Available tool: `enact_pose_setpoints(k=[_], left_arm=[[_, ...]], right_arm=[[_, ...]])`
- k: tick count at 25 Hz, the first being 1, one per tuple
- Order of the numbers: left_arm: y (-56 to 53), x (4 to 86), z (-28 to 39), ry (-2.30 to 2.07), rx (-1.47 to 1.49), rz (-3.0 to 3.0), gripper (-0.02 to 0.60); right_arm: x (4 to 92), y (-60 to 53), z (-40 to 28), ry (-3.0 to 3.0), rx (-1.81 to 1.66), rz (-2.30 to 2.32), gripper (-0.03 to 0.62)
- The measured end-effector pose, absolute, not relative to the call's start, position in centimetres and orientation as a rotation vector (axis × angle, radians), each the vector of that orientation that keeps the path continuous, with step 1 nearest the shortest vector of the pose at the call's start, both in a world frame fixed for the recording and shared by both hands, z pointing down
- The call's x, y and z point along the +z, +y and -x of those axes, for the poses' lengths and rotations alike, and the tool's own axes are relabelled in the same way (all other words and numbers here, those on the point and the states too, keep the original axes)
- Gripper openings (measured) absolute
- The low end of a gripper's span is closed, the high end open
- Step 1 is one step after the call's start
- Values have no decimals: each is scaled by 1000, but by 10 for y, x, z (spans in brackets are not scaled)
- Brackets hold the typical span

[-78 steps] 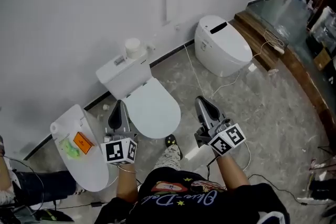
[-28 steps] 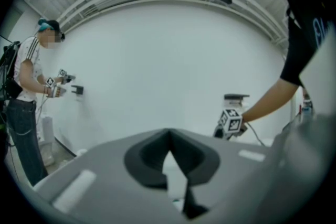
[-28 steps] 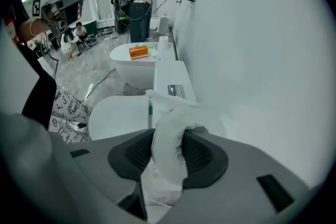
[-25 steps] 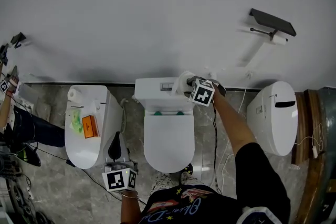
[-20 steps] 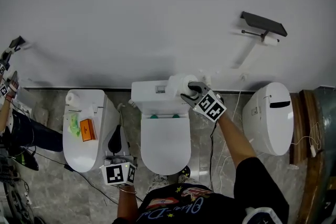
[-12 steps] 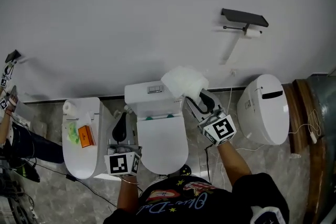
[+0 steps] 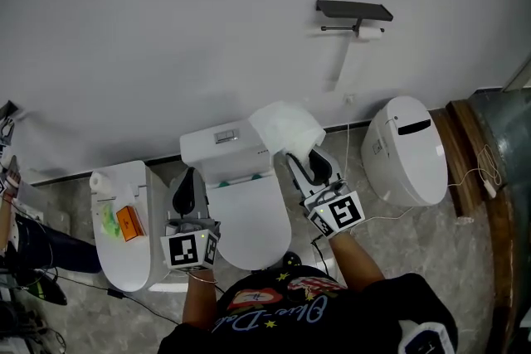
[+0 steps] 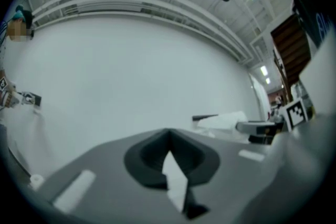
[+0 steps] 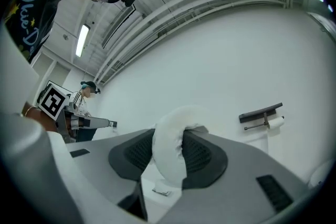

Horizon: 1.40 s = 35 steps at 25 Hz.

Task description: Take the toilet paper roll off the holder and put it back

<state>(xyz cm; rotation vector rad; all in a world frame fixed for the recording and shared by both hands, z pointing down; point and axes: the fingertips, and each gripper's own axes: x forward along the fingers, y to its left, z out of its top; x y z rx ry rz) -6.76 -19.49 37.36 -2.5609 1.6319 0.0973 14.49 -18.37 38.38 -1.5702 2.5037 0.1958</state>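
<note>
Left claw [image 7: 184,193] hangs low beside the white ceramic toilet [image 7: 249,215], pinched closed with nothing in it. Right claw [image 7: 303,160] is clamped on the soft white toilet paper roll [image 7: 286,127], squashing it, up over the tank and well apart from the black wall-mounted holder [image 7: 354,11].
</note>
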Motion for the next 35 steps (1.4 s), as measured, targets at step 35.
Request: enact_pose_setpoints(k=[35], left_arm=[[-167, 411, 167, 2017, 16, 2380, -2]], right_arm=[[518, -351, -118, 3446, -23, 1353, 155]])
